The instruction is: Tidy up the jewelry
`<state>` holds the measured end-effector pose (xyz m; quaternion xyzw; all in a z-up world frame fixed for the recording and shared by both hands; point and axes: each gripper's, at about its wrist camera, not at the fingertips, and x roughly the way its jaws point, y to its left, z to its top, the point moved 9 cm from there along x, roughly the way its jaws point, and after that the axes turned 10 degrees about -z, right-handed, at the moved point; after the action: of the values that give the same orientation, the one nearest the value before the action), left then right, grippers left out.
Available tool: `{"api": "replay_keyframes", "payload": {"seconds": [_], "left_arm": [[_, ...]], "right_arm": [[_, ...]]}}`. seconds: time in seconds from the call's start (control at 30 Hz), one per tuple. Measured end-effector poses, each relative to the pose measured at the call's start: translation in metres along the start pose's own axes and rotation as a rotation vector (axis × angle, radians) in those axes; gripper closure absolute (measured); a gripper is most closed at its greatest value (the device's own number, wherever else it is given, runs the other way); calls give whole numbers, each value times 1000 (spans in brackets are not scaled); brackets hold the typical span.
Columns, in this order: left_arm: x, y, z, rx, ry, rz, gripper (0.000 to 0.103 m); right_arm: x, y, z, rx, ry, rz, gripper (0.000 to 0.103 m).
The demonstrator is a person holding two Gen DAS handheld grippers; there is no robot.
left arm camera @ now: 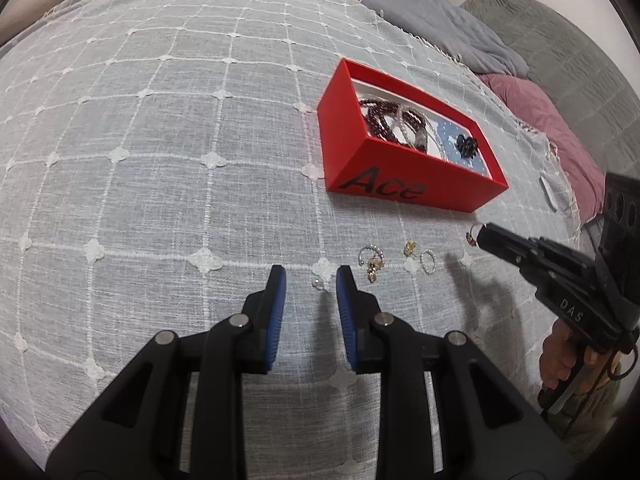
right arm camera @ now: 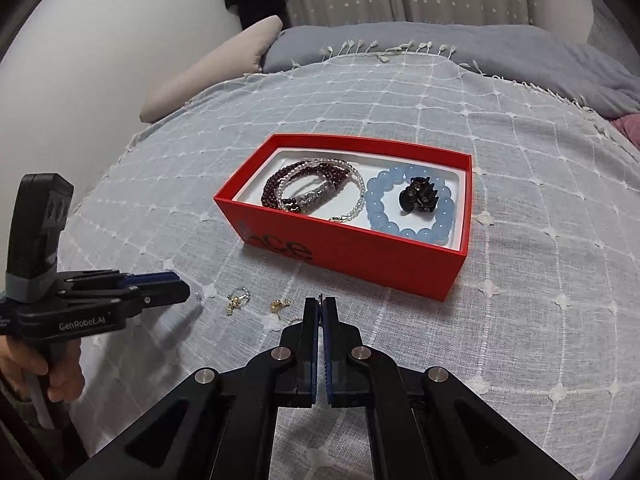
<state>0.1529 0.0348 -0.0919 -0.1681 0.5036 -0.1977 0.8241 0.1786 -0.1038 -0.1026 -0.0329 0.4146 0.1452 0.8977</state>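
Note:
A red box [left arm camera: 400,186] [right arm camera: 344,250] lies open on the grey checked bedspread. It holds a dark red bead bracelet [right arm camera: 276,188], a clear bead string [right arm camera: 356,196], a blue bead bracelet [right arm camera: 404,232] and a black hair claw [right arm camera: 418,198]. In front of the box lie small loose pieces: a pearl ring [left arm camera: 427,261], a gold earring [left arm camera: 410,247] [right arm camera: 278,305] and a gold-and-pearl piece [left arm camera: 372,262] [right arm camera: 236,300]. My left gripper [left arm camera: 311,278] [right arm camera: 178,284] is open over the cloth, a tiny earring [left arm camera: 318,283] lying just beyond its tips. My right gripper [right arm camera: 321,301] [left arm camera: 484,232] is shut on a small gold hoop [left arm camera: 472,237].
A grey blanket [right arm camera: 440,44] and a beige pillow [right arm camera: 224,60] lie behind the box. A pink pillow [left arm camera: 540,120] and a grey cushion [left arm camera: 560,40] sit at the bed's right side. A small white item [left arm camera: 549,194] lies near the fringe. A hand [left arm camera: 560,364] grips the right tool's handle.

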Motion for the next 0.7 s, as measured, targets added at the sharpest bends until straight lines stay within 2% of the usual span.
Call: {"api": "replay_keyframes", "payload": {"seconds": [0.13, 0.43, 0.5, 0.53, 0.57, 0.7], "left_arm": [[1, 3, 0, -30, 3, -23, 75], [19, -8, -4, 49, 36, 74, 75], [21, -6, -4, 52, 37, 97, 80], [22, -6, -5, 57, 40, 108, 93], [23, -7, -6, 60, 45, 110, 96], [23, -10, -5, 57, 39, 102, 96]], "right_arm": [[-2, 2, 1, 2, -1, 6, 101], [-5, 6, -2, -7, 3, 18, 101], [-6, 6, -2, -6, 2, 18, 101], [-5, 6, -2, -6, 3, 18, 101], [-5, 6, -2, -5, 3, 19, 101], [-6, 6, -3, -6, 4, 21, 101]]}}
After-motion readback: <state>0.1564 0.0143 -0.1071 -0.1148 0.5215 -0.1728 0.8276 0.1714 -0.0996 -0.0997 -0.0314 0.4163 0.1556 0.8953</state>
